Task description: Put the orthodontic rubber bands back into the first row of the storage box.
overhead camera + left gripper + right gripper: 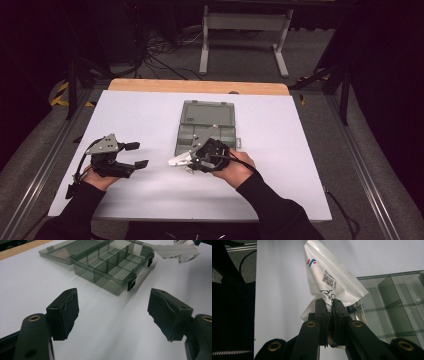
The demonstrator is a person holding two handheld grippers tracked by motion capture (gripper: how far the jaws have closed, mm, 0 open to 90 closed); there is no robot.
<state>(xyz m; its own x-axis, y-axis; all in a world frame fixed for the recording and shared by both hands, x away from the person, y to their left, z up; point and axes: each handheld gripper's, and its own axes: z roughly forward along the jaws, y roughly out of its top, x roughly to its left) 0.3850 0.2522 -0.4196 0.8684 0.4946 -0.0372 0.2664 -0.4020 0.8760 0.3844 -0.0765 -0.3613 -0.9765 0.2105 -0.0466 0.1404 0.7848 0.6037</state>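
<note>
At the left, our left gripper (pixel 136 155) rests on the white table (pixel 280 130), jaws wide and empty. Just right of it, our right gripper (pixel 330 305) pinches a small white packet (pixel 329 277) beside the open compartment box (pixel 206 131). We should centre the packet over one compartment before letting go.

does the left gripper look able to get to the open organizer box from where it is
Probably yes. The left gripper has its jaws open with nothing between them, and bare white table lies between it and the organizer box. The right gripper, shut on a white packet, sits off to one side.
</note>
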